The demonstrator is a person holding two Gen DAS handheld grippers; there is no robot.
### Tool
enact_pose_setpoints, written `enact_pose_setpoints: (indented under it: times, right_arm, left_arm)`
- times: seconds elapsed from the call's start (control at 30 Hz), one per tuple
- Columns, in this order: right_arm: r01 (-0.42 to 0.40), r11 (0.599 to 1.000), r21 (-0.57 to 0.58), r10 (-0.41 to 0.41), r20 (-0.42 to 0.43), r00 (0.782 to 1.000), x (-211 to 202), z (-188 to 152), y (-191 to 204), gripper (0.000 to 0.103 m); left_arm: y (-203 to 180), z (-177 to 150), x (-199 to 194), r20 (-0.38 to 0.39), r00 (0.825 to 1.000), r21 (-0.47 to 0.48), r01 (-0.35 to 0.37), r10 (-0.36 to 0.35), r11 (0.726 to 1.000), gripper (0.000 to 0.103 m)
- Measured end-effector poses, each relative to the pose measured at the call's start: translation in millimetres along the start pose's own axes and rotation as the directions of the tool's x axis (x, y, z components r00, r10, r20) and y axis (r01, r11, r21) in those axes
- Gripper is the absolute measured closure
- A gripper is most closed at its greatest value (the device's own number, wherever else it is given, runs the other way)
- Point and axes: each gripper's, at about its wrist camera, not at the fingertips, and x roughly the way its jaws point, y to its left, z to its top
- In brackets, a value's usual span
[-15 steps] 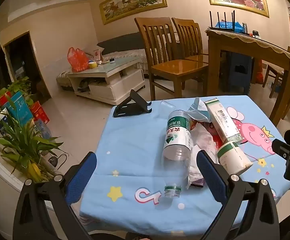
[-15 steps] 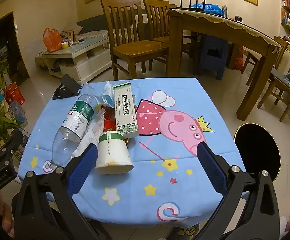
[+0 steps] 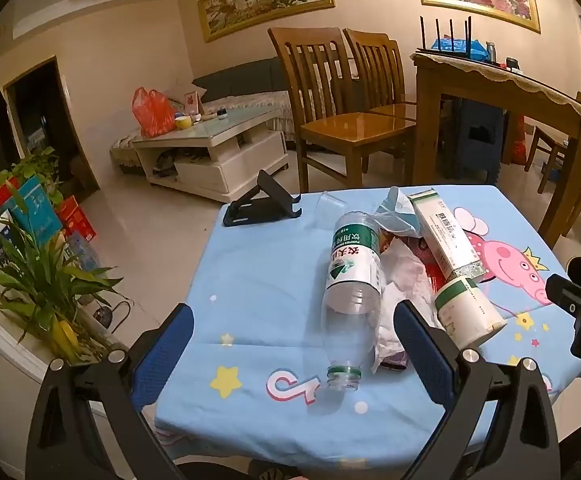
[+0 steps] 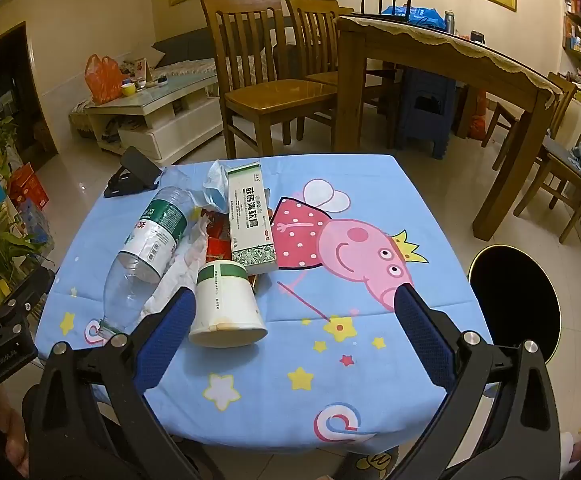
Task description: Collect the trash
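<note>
Meanwhile, little changed since half a second ago: left gripper (image 3: 292, 342) and right gripper (image 4: 290, 330) wide, empty (collection unstarted). Clear plastic bottle (image 3: 350, 276), white paper cup (image 4: 226, 306) lying on blue cartoon tablecloth (image 4: 370, 184).

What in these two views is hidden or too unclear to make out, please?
- Red wrapper: mostly covered by the tissue and box in both views; its print is unreadable.
- Bin: only a black opening in the right view, contents unseen.
- Small clear cup: faint in the left view, hidden behind the bottle in the right.
- Right gripper: cut off by the left view's edge.
</note>
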Motion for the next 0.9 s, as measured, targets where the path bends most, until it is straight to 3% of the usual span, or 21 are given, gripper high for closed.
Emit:
enact_pose_setpoints:
  times: [0.9]
  right_arm:
    - [0.001,1.0,-0.003,-0.001,0.0,1.0,-0.5,1.5,0.5,0.005]
  left_arm:
    - [13.7,2.3,8.0,-0.041,0.999,-0.033,0.028,-0.03,0.999,0.006]
